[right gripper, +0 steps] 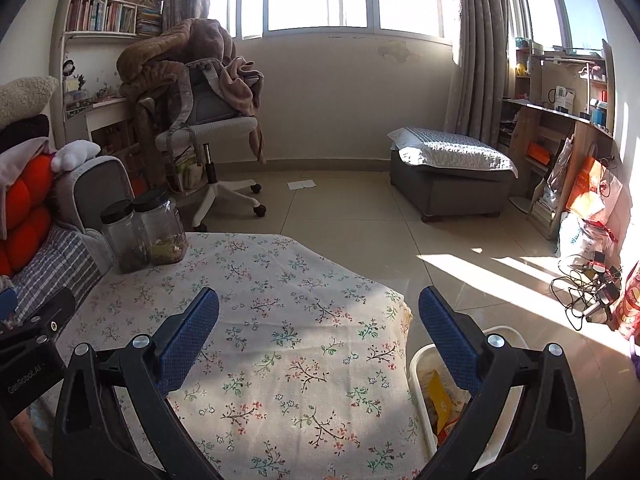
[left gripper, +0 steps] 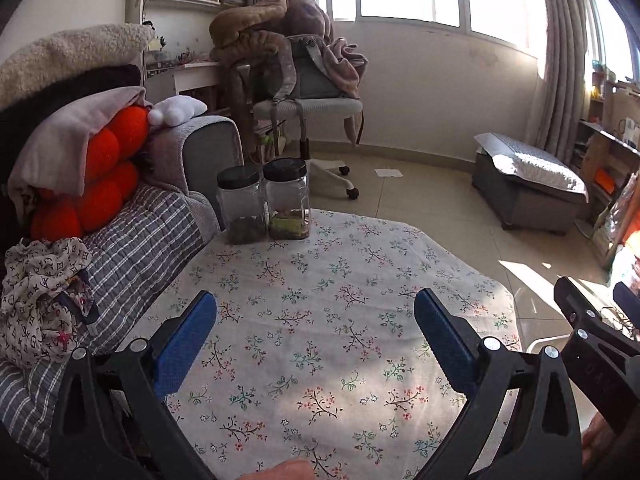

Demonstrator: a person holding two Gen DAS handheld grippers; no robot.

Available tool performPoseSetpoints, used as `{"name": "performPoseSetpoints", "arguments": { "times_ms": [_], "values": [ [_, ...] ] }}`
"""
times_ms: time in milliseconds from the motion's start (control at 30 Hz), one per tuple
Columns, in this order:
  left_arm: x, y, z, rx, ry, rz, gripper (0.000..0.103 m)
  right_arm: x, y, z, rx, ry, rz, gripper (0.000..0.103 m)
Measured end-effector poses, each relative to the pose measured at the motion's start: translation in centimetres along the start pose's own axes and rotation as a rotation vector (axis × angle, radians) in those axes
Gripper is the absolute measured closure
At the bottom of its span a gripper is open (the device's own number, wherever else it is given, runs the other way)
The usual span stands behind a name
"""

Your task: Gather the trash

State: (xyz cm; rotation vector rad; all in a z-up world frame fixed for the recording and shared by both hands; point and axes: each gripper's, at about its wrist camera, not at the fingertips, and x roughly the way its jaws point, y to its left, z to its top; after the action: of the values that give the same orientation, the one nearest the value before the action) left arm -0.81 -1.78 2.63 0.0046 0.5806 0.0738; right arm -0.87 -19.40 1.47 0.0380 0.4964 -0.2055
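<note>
Your white bin [right gripper: 418, 364] sits just off the table's [right gripper: 280, 340] right edge, holding yellow and red wrappers [right gripper: 438, 400]. Two clear, black-lidded jars [left gripper: 264, 200] stand at the far left corner of the floral cloth, dark and greenish bits inside. Your left gripper [left gripper: 316, 320] and right gripper [right gripper: 319, 316] both gape wide, holding nothing.

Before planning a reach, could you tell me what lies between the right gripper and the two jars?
Only bare floral tablecloth between the right gripper and the black-lidded clear jars, per right wrist view.
</note>
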Motion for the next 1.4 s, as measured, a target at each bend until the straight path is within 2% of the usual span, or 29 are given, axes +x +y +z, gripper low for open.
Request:
{"name": "performPoseSetpoints", "arguments": {
  "times_ms": [200, 800, 1400],
  "values": [
    [-0.44, -0.34, 0.18, 0.009, -0.035, 0.022, 0.007, -0.16, 0.07, 0.20, 0.016, -0.012, 0.021, 0.007],
    [0.23, -0.27, 0.29, -0.036, 0.011, -0.022, 0.007, -0.27, -0.36, 0.27, 0.019, -0.026, 0.019, 0.007],
    [0.48, -0.51, 0.25, -0.038, 0.028, -0.028, 0.007, -0.20, -0.45, 0.22, 0.018, -0.026, 0.020, 0.007]
  ]
}}
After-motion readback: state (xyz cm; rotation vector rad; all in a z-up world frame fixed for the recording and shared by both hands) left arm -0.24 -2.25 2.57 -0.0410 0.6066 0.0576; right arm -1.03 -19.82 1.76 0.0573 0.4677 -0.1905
